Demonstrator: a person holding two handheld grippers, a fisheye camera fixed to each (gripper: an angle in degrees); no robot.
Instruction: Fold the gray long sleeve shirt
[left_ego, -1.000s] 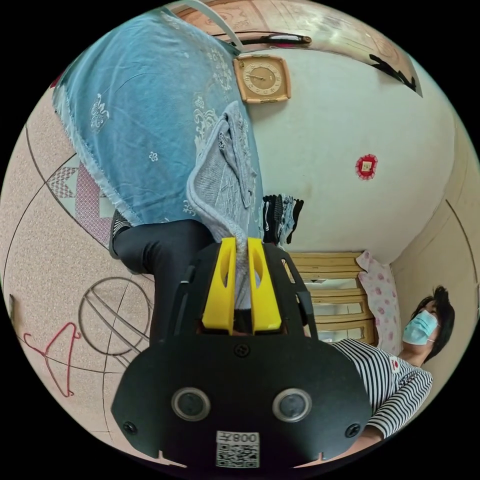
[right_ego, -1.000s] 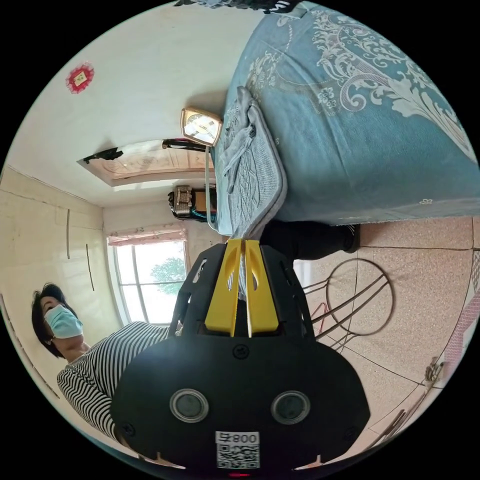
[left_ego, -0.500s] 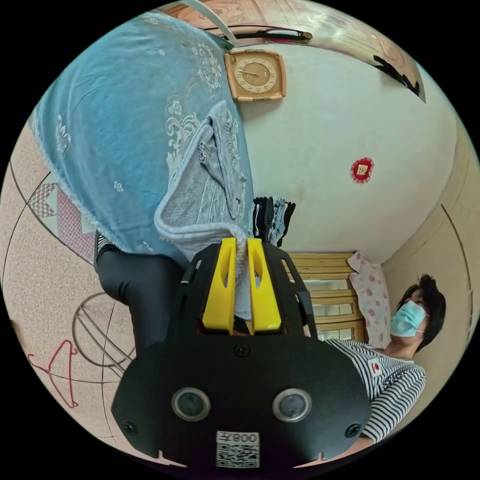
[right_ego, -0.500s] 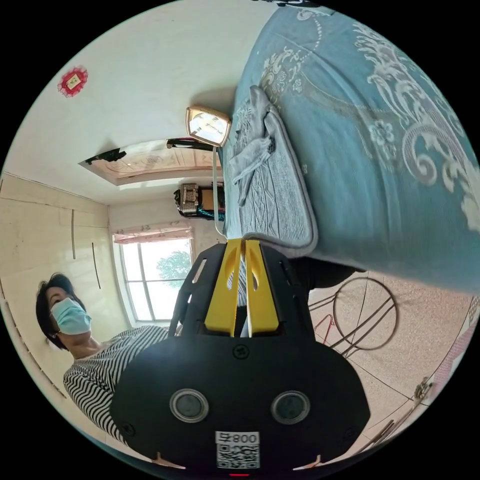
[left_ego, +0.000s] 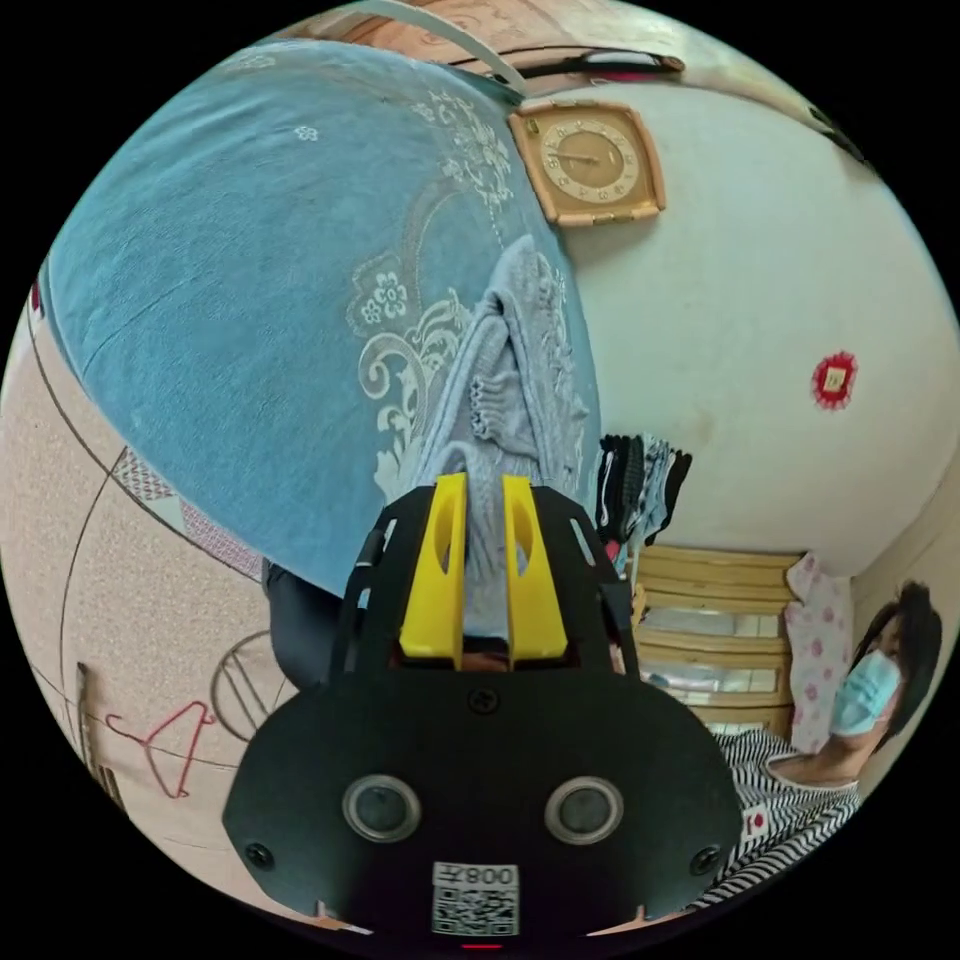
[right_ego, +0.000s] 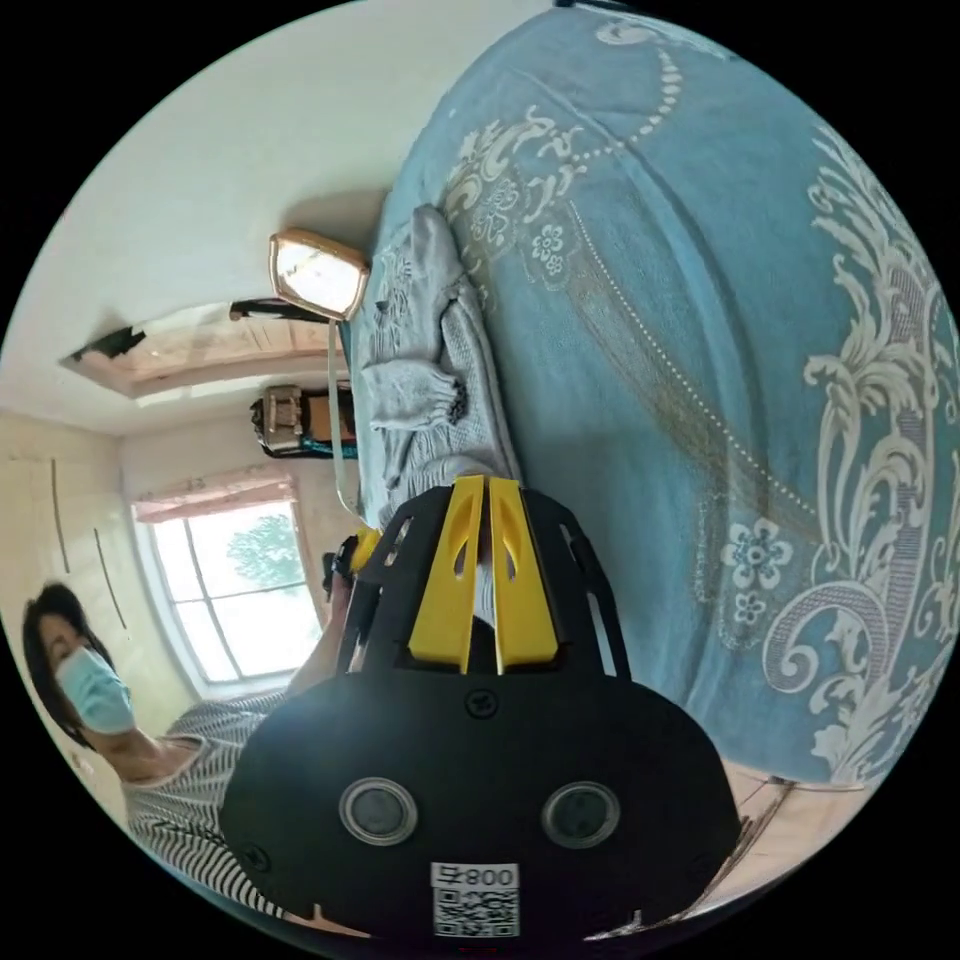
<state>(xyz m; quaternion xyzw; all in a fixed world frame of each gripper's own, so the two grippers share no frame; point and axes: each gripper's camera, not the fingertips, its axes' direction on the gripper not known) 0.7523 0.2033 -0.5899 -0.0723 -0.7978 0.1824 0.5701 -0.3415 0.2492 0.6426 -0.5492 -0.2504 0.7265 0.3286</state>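
The gray long sleeve shirt (left_ego: 505, 390) lies on the blue bedspread (left_ego: 250, 300), a cuffed sleeve (right_ego: 415, 385) laid across its body. Its near edge runs up between the yellow fingers of both tools. The left gripper (left_ego: 483, 490) is closed on that cloth with a narrow gap showing; the right gripper (right_ego: 484, 490) is pinched nearly tight on it. This looks like a lengthwise fold in hand. Next, I'd judge, both should carry the held edge together toward the far end and keep it level.
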